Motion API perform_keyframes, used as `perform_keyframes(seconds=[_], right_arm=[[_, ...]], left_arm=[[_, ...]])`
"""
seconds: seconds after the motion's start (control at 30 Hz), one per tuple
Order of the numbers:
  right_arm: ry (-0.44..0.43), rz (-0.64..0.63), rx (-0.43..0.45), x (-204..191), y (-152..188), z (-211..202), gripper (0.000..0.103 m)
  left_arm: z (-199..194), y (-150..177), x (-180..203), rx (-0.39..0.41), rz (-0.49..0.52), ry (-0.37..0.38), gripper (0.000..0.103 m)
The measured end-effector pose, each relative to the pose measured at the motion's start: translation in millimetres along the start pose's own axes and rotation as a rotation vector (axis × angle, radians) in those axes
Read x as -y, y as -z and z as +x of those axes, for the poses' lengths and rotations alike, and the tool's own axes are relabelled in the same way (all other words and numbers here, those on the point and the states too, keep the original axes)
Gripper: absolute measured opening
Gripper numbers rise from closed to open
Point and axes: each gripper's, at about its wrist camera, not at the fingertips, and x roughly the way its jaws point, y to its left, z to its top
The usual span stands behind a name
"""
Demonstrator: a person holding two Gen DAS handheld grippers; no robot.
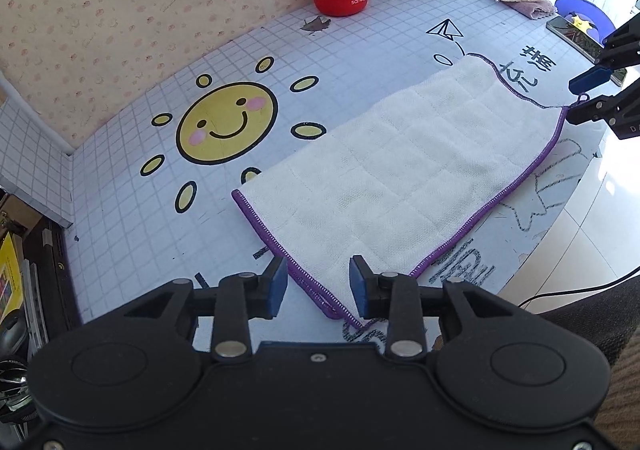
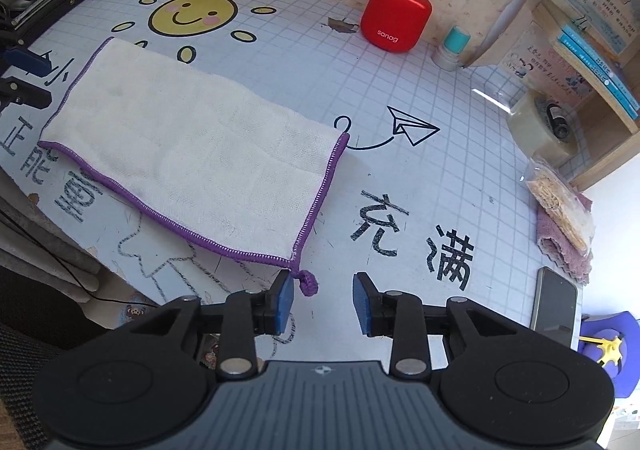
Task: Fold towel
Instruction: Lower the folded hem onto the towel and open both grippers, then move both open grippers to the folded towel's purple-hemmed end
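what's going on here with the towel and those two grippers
A person holds a gripper in each hand over a white towel with purple trim, lying folded into a long strip on the desk mat. The left gripper is open around one near corner; the right gripper is open beside the corner loop. Neither grips yet.

White towel [image 2: 192, 154] beside parted hand-held gripper [image 2: 322, 300]

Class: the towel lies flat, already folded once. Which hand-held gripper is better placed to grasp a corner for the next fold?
Left, probably. The left hand-held gripper is open and already straddles the towel corner; the right hand-held gripper is open just beside the purple loop.
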Motion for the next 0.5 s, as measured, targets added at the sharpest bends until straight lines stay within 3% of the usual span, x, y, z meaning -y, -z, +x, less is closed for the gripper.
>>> perform_keyframes(seconds=[0.13, 0.4, 0.5], right_arm=[[0.021, -0.032, -0.033, -2.9, 4.6, 4.5, 0.047], [-0.082, -0.007, -0.037, -4.7, 14.4, 1.9, 0.051], [-0.094, 0.012, -0.02, -2.4, 6.4, 7.7, 0.051]], left_arm=[[5.9, -5.0, 7.3, 0.006, 0.015, 0.012, 0.036], [15.2, -11.9, 8.6, 0.008, 0.019, 0.018, 0.036], [18.6, -16.3, 6.5, 0.019, 0.003, 0.013, 0.046]])
